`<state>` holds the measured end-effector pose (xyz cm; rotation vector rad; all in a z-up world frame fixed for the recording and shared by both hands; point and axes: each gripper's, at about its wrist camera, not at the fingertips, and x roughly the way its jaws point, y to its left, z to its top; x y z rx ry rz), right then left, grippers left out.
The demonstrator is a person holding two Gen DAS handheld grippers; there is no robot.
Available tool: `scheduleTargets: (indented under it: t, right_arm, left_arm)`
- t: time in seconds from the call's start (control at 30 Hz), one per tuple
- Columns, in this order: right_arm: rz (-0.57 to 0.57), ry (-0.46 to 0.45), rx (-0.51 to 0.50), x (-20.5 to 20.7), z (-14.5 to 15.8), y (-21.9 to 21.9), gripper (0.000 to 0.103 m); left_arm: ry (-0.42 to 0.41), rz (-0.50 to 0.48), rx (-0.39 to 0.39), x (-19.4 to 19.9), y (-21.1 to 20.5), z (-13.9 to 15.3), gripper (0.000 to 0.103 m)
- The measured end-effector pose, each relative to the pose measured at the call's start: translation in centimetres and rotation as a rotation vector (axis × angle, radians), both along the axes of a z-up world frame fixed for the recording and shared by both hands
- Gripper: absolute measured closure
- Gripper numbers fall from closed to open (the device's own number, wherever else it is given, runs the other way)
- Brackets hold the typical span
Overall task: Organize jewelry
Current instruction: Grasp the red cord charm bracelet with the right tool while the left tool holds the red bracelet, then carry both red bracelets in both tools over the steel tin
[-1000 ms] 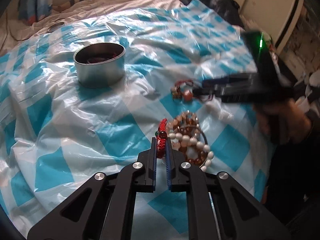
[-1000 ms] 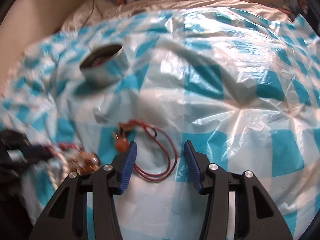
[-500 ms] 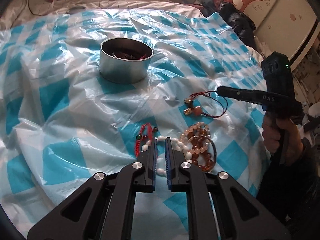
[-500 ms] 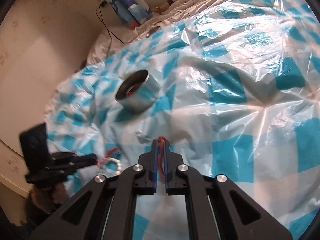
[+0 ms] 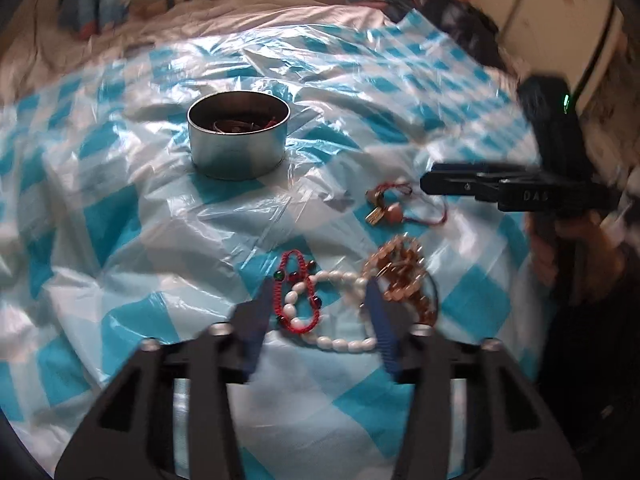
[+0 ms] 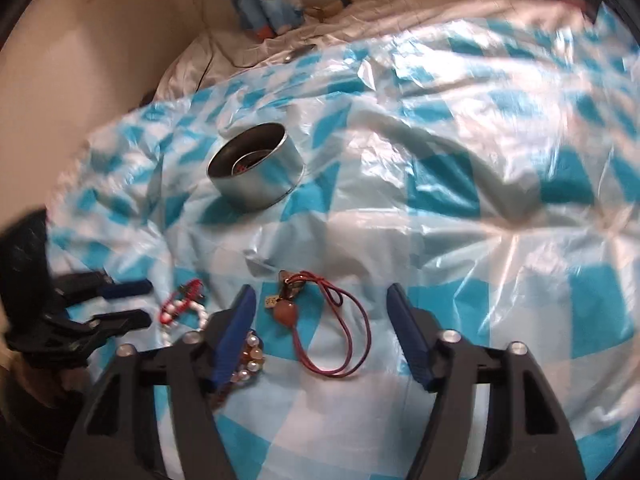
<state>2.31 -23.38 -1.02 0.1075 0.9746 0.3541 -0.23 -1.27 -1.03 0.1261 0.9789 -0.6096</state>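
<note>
Two hand-held grippers work over a bed covered by a blue-and-white checked plastic sheet point(image 5: 120, 208). Nearest the left hand-held gripper point(image 5: 316, 304), whose jaws have just been opening and now stand apart, lie a red braided bracelet point(image 5: 298, 300) and a white bead bracelet point(image 5: 344, 344), both between the fingers but not pressed by the pads; an amber bead bracelet point(image 5: 404, 276) rests just beside the right-hand finger. The right hand-held gripper point(image 6: 320, 320), its jaws likewise just opened wide, frames a red cord necklace point(image 6: 344, 340) with a brownish pendant point(image 6: 286, 314), which lies loose on the sheet and is gripped by nothing. Farther off, well apart from this cluster, a round metal tin point(image 5: 239, 140) stands upright and already holds some reddish pieces, blurred and hard to identify. Judged step: both tools are set to pick up pieces, with four items yet to be moved. The next move appears to call for lowering each pair of pads around a single strand, closing firmly, then carrying it to the tin; overlapping bracelets may snag, and the slippery sheet may lift with them.
</note>
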Motion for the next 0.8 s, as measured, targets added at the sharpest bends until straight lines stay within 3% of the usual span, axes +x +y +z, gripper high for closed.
scheduleTargets:
  t: [0.13, 0.17, 0.23, 0.27, 0.3, 0.37, 0.47, 0.63, 0.8]
  right_arm:
    - [0.014, 0.005, -0.199, 0.1, -1.6, 1.4, 0.039]
    - [0.03, 0.028, -0.205, 0.1, -2.2, 1.7, 0.044]
    - [0.043, 0.038, -0.196, -0.1, -2.4, 1.6, 0.069]
    - [0.05, 0.04, -0.169, -0.1, -2.2, 1.5, 0.08]
    - [0.045, 0.049, -0.119, 0.0, -2.1, 1.0, 0.093]
    - [0.036, 0.066, 0.0, 0.3, -1.7, 0.0, 0.099]
    - [0.01, 0.077, 0.172, 0.5, -1.1, -1.6, 0.1]
    - [-0.016, 0.089, 0.43, 0.6, -0.6, -3.8, 0.1]
    - [-0.011, 0.04, 0.585, 0.6, 0.8, -4.5, 0.1]
  left_arm:
    - [0.011, -0.009, 0.121, -0.1, -0.9, -1.6, 0.055]
    - [0.016, -0.011, 0.134, 0.0, -0.9, -1.9, 0.055]
    - [0.019, 0.006, 0.146, 0.2, -0.9, -2.1, 0.067]
    - [0.028, 0.014, 0.133, 0.3, -0.7, -1.9, 0.077]
    - [0.031, 0.024, 0.119, 0.4, -0.4, -1.7, 0.081]
    - [0.031, 0.047, 0.089, 0.6, 0.4, -1.4, 0.09]
    - [0.013, 0.074, 0.042, 0.8, 1.1, -0.5, 0.094]
    - [-0.002, 0.134, -0.1, 1.4, 3.0, 1.0, 0.095]
    - [0.006, 0.154, -0.213, 1.7, 3.7, 1.8, 0.095]
